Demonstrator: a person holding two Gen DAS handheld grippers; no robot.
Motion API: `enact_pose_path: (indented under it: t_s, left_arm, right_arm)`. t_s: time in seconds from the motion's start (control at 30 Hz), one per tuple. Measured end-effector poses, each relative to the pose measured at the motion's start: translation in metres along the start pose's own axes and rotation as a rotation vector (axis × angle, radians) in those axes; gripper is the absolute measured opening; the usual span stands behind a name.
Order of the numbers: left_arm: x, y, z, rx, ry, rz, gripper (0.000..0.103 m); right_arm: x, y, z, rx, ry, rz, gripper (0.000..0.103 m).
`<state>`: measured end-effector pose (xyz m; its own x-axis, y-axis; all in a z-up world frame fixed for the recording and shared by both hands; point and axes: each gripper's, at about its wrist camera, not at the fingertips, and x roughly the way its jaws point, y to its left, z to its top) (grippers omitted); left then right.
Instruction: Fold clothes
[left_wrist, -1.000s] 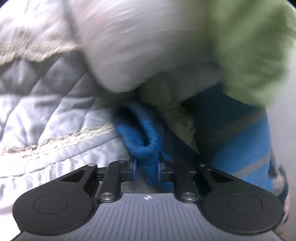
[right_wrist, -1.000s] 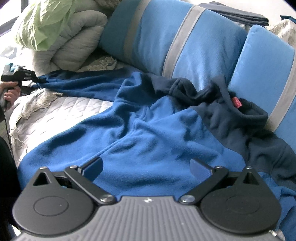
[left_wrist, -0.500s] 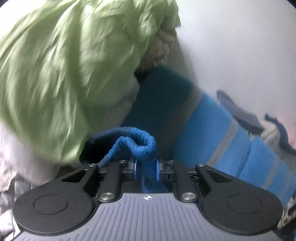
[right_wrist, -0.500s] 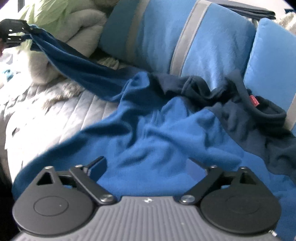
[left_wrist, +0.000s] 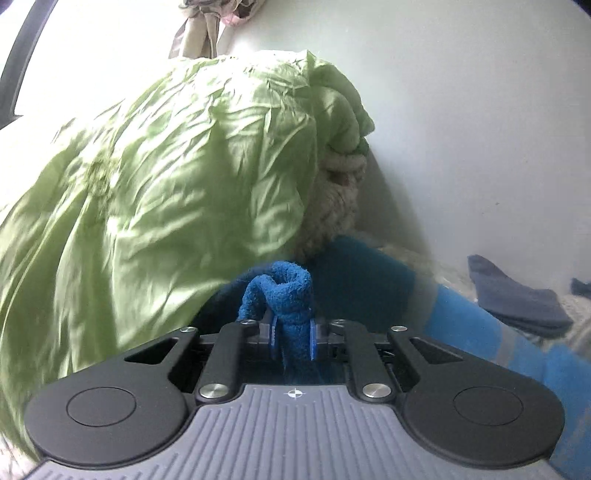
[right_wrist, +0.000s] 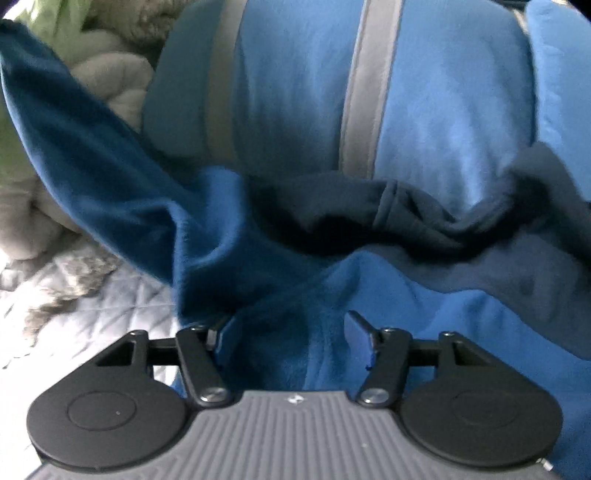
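Blue fleece top lying spread on the quilted bed cover, collar against the striped cushion. Its sleeve runs raised and taut toward the left gripper, clamped on the cuff, presumably to carry it across the body. Right gripper spread wide, low over the torso fabric, holding nothing.

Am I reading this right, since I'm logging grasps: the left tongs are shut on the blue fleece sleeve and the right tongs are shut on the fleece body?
Not quite. The right tongs are open, with the blue fleece jumper between the fingers, as the right wrist view shows. The left tongs are indeed shut on the sleeve.
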<state>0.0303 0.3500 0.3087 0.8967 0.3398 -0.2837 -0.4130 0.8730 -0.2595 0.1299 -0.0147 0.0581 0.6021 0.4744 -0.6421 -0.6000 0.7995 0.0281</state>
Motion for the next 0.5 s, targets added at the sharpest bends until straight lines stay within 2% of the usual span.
enact_pose_path:
  t_s: [0.13,0.33,0.37,0.5]
  left_arm:
    - [0.014,-0.011,0.009,0.047,0.014,0.029,0.014]
    - [0.012,-0.009,0.003,0.114,0.024,0.089,0.014]
    - [0.010,-0.009,0.003,0.128,0.023,0.092,0.014]
    - [0.007,-0.007,0.003,0.135,0.031,0.087,0.014]
  right_arm:
    - [0.034,0.011,0.000,-0.042,0.010,-0.021,0.072]
    - [0.026,0.006,-0.002,-0.124,0.005,0.011,0.076]
    - [0.023,0.004,0.000,-0.121,-0.007,0.010,0.076]
    - [-0.018,0.011,-0.003,-0.085,-0.179,-0.014,0.080]
